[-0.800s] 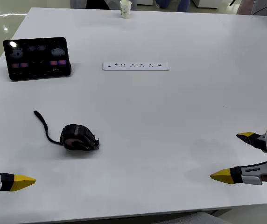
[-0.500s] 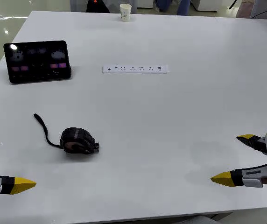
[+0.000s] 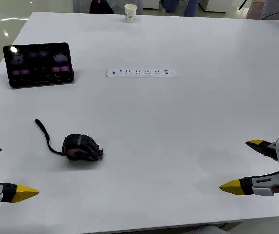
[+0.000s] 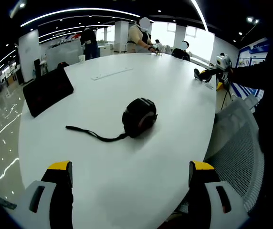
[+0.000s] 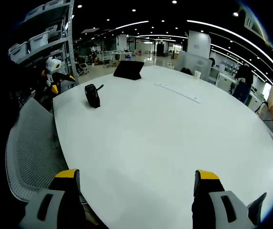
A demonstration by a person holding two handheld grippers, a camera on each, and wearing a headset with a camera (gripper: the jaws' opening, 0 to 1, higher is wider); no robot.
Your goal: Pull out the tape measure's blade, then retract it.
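The tape measure (image 3: 82,147) is lying in the lower left of the head view on the white surface (image 3: 188,122), with its black strap (image 3: 46,134) trailing toward the upper left. The left tongs (image 3: 17,171) are hovering at the lower left edge, jaws spread wide and gripping nothing, near the tape measure but apart from it. The right tongs (image 3: 234,164) are hovering at the lower right edge, likewise released and empty, well apart from the tape measure. A dark tablet (image 3: 38,64) is standing at the upper left, a power strip (image 3: 141,72) is lying at upper centre, and a paper cup (image 3: 130,12) is standing at the top edge.
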